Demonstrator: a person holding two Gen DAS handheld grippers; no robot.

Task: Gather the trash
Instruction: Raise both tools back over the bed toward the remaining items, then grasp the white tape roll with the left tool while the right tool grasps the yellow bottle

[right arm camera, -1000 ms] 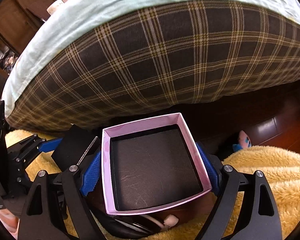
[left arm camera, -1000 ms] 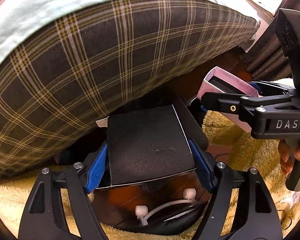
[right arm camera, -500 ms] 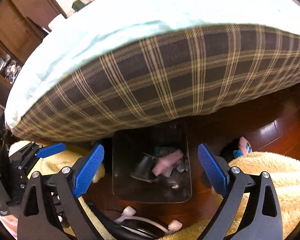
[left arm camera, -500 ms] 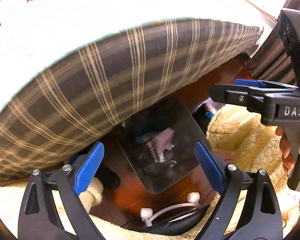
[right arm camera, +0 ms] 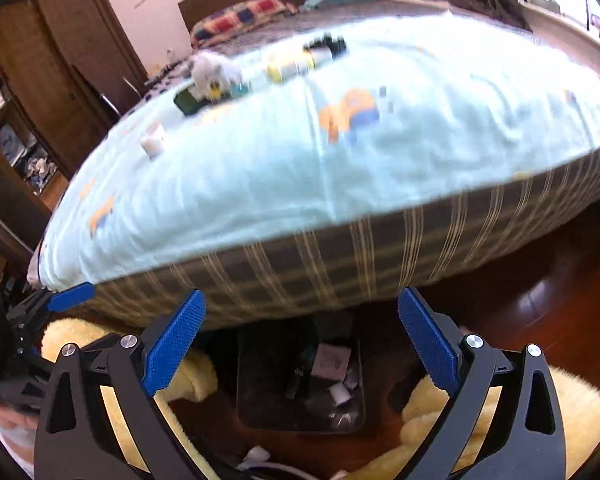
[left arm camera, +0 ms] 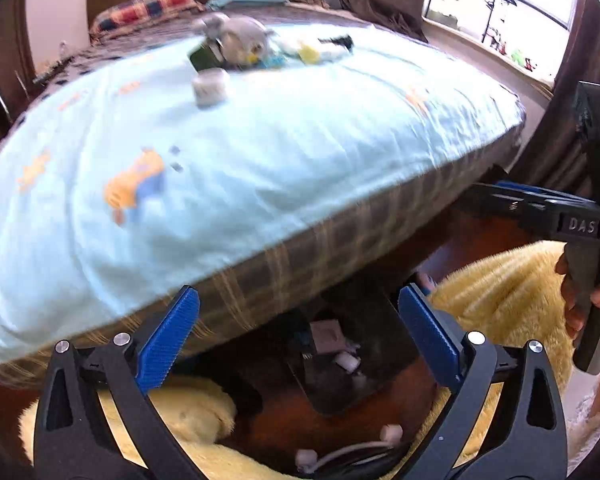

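Trash sits in a dark bin (right arm camera: 300, 376) on the wooden floor (right arm camera: 548, 304), tucked part-way under the near edge of the bed (right arm camera: 340, 152). Inside it a pale pink box (right arm camera: 331, 360) and small white scraps (right arm camera: 340, 392) show among darker pieces; the rest of the contents is too dim to name. My guess is that the bin stands there, between two yellow fluffy rugs (left arm camera: 512, 292), so that things cleared off the bed can be dropped straight down into it.

Both tools hang above and just near of the bin, tilted up toward the bed top. The left gripper (left arm camera: 300, 340) has its blue fingers (left arm camera: 168, 340) spread wide with nothing between them; the bin lies low in the gap, a little right of centre. The right gripper (right arm camera: 300, 336) is equally wide and empty, with the bin almost centred below its fingers (right arm camera: 428, 340). Wide-spread fingers fit either a finished drop or readiness for the next pick.

More clutter lies far off on the light blue sheet: a small white cup (left arm camera: 209, 87), a grey plush toy (left arm camera: 240, 38), a dark green block (right arm camera: 186, 101) and yellow-and-white items (right arm camera: 296, 63). Which of these counts as trash I cannot tell; the cup seems the likeliest next target, well apart from both grippers.
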